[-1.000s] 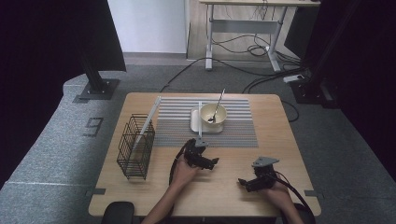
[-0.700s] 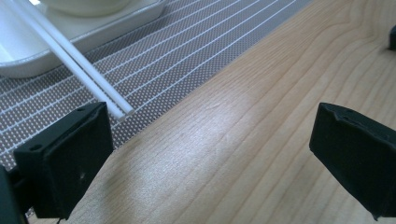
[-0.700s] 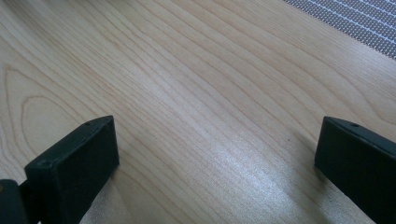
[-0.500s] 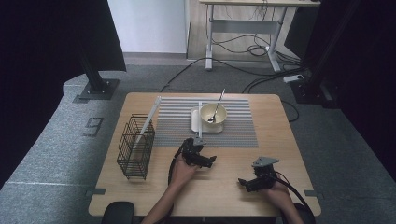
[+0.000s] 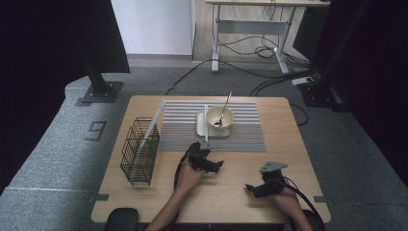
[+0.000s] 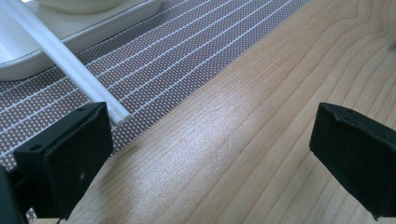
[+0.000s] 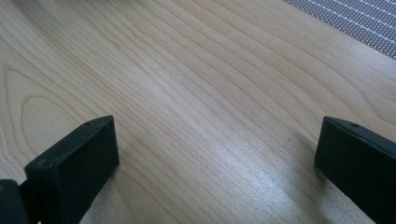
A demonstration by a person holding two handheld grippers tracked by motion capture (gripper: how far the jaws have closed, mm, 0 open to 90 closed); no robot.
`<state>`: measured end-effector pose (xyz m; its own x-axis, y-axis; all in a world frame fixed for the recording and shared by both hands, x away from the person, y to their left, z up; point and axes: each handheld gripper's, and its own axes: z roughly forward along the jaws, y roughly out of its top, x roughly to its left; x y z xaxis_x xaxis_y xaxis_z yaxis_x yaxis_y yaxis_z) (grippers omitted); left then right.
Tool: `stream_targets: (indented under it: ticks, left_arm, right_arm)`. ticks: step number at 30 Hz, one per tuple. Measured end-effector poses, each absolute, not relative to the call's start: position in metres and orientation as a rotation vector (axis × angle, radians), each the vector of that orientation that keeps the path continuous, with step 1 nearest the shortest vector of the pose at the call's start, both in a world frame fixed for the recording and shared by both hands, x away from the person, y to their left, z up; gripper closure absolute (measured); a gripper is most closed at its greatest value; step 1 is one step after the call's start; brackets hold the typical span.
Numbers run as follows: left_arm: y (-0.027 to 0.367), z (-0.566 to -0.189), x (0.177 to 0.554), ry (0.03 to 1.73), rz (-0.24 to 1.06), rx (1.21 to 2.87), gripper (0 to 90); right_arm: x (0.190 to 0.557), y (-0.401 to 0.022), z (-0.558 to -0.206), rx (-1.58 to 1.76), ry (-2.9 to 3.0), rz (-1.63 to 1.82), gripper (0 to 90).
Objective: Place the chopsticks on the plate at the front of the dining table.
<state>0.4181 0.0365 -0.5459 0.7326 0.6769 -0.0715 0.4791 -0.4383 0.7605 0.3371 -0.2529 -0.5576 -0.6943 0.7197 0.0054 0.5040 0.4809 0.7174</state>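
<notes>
A cream bowl [image 5: 219, 117] with a spoon [image 5: 224, 107] in it sits on a white tray [image 5: 201, 127] on the striped placemat [image 5: 245, 132]. A thin white rod [image 5: 206, 126] lies across the tray's left side, and its near end [image 6: 116, 115] reaches just past my left gripper's left jaw. My left gripper [image 5: 214, 166] [image 6: 210, 158] hovers open over the wood at the mat's front edge, holding nothing. My right gripper [image 5: 251, 187] [image 7: 217, 163] is open low over bare wood at the front right, nothing between its jaws.
A black wire basket [image 5: 140, 153] stands at the table's left with a long white stick [image 5: 154, 121] leaning out of it. The placemat's corner [image 7: 364, 23] shows at the top right of the right gripper view. The person's forearms come in from the front edge.
My left gripper has shifted slightly over the mat's front edge and stays open. The right gripper has not moved.
</notes>
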Motion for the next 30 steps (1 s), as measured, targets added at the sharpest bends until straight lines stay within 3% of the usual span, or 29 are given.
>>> stream_targets:
  ticks: [17,30]
  left_arm:
    - [0.046,-0.517,0.400,0.792,0.345,2.113,0.0]
    - [0.075,-0.495,0.376,0.783,0.380,2.112,0.0]
  right_arm:
    - [0.337,-0.253,-0.558,1.038,2.433,1.034,0.0]
    - [0.337,-0.253,-0.557,1.035,2.437,1.031,0.0]
